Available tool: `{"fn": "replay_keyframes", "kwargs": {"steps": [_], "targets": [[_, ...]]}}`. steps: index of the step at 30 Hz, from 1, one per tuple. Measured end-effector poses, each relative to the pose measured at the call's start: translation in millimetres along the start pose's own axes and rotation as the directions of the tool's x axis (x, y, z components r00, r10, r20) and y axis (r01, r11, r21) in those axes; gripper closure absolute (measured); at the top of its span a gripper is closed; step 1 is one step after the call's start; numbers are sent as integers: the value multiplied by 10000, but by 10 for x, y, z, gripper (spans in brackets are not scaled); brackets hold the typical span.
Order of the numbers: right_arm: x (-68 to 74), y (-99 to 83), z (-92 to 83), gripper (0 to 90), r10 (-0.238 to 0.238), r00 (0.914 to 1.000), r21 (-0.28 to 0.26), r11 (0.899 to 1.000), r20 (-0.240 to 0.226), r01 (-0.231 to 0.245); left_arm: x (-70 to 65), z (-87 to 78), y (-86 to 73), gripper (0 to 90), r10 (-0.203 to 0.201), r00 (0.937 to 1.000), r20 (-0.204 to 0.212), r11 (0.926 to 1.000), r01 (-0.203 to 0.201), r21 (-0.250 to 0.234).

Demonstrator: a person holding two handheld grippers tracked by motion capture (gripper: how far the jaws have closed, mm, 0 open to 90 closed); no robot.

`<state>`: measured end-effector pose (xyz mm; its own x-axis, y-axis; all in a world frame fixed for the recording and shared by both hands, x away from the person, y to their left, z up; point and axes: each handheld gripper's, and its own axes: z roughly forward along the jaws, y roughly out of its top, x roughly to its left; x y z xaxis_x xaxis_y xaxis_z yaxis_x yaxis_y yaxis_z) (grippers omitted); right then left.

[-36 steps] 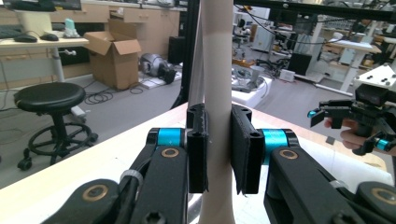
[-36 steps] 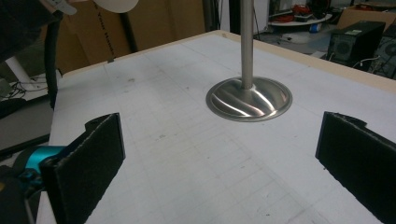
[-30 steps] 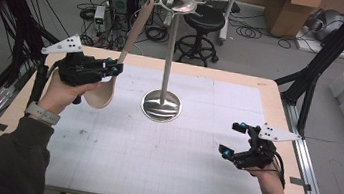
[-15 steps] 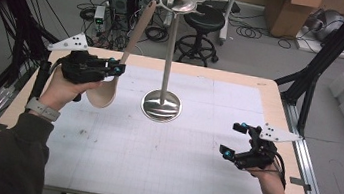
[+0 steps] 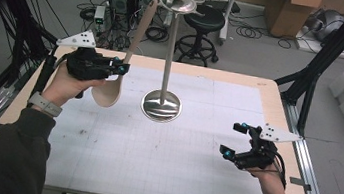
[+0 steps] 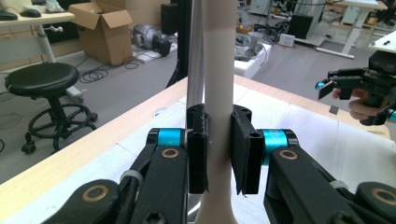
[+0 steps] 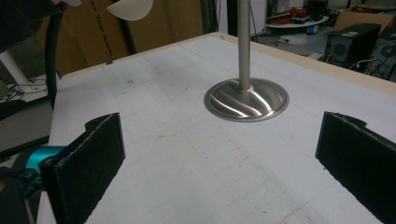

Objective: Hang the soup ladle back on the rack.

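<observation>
One wooden spoon [image 5: 122, 70], upright, clamped in my raised left gripper [image 5: 116, 66]; my right gripper [image 5: 235, 140] low, jaws wide apart; one steel stand [image 5: 161, 103].

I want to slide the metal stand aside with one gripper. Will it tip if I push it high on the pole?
Probably yes. The metal stand has a tall thin pole over a fairly small round base, with a dish and ball on top, so a high push would likely rock it. Its polished steel looks slippery. Pushing at the base seems safer.

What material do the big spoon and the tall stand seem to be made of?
The spoon looks like pale wood, matte and without shine, though light plastic is possible. The stand looks like polished metal: its round base mirrors the light in bright streaks.
</observation>
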<state>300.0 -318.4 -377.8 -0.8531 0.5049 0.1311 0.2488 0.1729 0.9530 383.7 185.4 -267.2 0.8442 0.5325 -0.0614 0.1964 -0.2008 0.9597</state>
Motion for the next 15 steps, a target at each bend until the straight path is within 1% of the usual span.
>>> {"fn": "replay_keyframes", "kwargs": {"steps": [3,9,11,15], "targets": [[-1,-2,2,3,-5,10000,8,10000,-2,5,2,40,-6,776,-8,10000,-42,10000,9,91],[0,-4,-3,4,-12,10000,20,10000,0,12,-2,131,4,777,115,9999,-83,9993,-112,370],[-4,-7,0,4,-55,10000,18,10000,24,54,-5,167,8,777,231,9997,-59,9983,-228,527],[-1,-10,2,4,-14,10000,74,10000,26,14,9,238,3,776,274,9996,-80,9979,-269,596]]}}
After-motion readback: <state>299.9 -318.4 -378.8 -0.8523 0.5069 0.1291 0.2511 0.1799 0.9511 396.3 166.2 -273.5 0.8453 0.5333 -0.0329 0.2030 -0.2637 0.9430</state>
